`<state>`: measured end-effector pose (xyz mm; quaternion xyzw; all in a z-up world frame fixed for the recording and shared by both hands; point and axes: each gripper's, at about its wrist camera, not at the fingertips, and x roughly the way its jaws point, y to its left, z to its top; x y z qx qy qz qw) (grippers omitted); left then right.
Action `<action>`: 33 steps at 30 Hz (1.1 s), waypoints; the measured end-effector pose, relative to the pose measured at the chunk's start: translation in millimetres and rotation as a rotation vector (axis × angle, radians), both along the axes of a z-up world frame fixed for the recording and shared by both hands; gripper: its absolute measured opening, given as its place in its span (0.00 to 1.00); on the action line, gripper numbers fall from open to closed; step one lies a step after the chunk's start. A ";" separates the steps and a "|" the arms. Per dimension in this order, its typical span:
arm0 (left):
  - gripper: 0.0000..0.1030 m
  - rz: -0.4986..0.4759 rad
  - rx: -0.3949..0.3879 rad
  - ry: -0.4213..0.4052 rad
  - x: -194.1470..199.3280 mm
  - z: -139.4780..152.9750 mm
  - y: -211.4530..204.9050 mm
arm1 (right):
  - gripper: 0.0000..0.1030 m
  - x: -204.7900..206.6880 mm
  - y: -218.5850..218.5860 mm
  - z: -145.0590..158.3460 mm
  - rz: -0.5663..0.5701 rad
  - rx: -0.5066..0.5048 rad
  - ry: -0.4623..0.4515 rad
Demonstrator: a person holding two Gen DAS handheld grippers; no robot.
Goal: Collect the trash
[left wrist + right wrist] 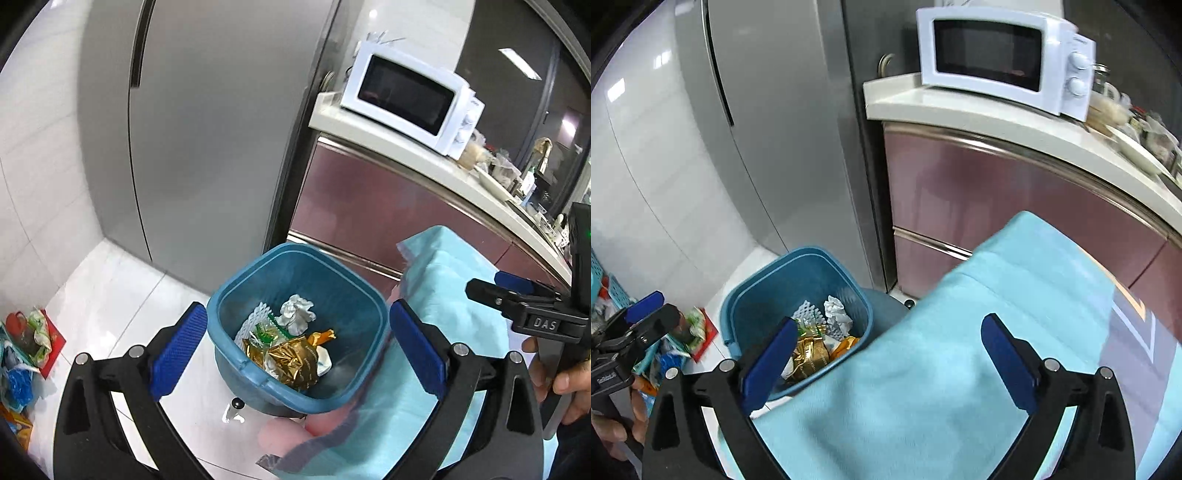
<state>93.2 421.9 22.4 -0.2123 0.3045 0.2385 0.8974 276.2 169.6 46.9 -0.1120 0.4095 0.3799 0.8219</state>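
A blue bin (295, 280) stands on the white floor and holds crumpled white paper (297, 314), a gold wrapper (291, 360), a green wrapper and white foam net. My left gripper (297, 350) hangs open above the bin's rim, with nothing between its pads. A light blue sheet (443, 332), cloth or bag I cannot tell, lies right of the bin and over its edge. My right gripper (886, 354) is open above that sheet (942, 369), pads clear of it. The bin (798, 291) sits to its left. Each gripper shows in the other's view: right (495, 286), left (646, 314).
A grey fridge (203, 147) stands behind the bin. A maroon cabinet (369, 206) carries a white counter with a microwave (410, 99) and clutter. Loose wrappers and bags (26, 350) lie on the floor at the left by a teal basket (605, 280). A hand (565, 384) holds the right gripper.
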 end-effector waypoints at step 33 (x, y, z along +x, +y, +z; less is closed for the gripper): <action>0.94 -0.274 0.203 -0.240 -17.9 60.5 -239.7 | 0.93 -107.7 -254.5 46.6 -0.388 0.251 -0.347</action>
